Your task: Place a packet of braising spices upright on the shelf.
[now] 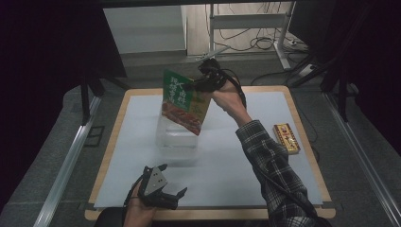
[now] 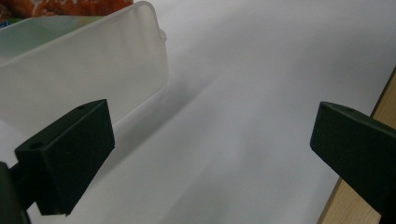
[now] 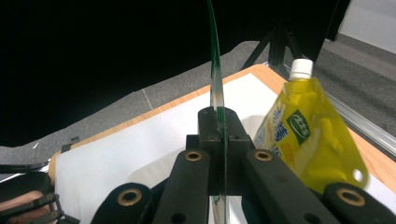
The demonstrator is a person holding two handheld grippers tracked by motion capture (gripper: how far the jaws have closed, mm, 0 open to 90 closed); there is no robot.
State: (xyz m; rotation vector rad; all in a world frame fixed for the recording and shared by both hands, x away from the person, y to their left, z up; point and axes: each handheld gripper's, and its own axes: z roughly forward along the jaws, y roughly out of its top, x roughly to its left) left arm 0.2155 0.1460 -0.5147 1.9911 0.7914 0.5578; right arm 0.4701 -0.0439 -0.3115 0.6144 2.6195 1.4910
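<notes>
- Right gripper [image 1: 201, 85] clamps the green food pouch's [image 1: 182, 101] top edge, holding it above the clear plastic container [image 1: 176, 136] mid-table.
- Left gripper [image 1: 163, 189], jaws apart, rests at the near edge.

A lab-like recording room, not a home.
Around the right gripper [image 1: 208, 75]: black curtains [image 1: 42, 71] on both sides, a wooden table [image 1: 115, 124] topped with a white sheet [image 1: 137, 137], metal floor rails [image 1: 66, 165] below, loose cables [image 1: 250, 40] and a white desk frame [image 1: 283, 47] beyond on grey carpet.
</notes>
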